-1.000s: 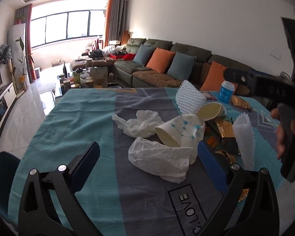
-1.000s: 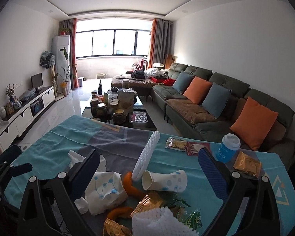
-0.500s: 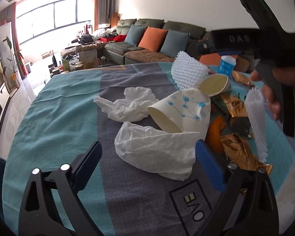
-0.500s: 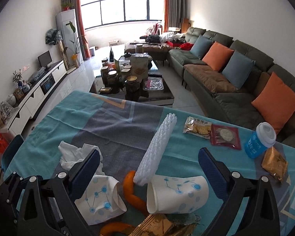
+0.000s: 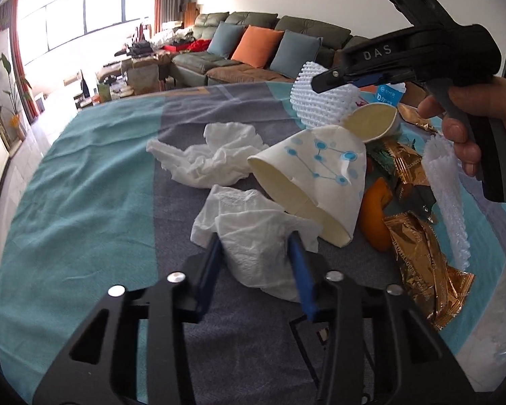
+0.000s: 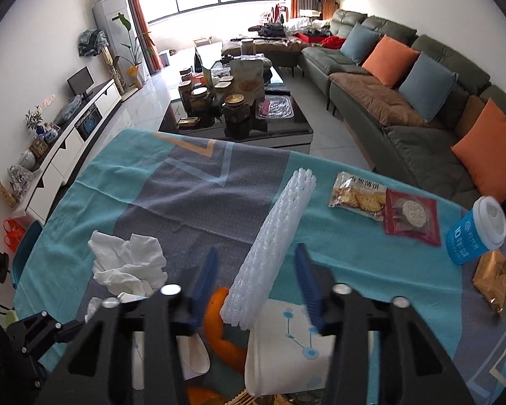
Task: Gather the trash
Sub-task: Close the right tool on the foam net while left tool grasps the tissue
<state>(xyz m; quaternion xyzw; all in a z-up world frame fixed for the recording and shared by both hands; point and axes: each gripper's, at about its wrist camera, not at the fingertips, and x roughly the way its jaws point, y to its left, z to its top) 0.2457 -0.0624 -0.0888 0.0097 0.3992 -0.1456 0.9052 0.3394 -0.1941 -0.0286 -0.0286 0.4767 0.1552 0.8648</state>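
Left gripper pinches a crumpled white tissue on the tablecloth, beside a flattened paper cup. Right gripper stands partly open around a white foam fruit net, fingers not touching it.

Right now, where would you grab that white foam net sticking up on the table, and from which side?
Grip the foam net near its lower end, across its narrow width, coming from the near side where the right gripper straddles it. It is long and thin and points away, so its flat sides face the open fingers.
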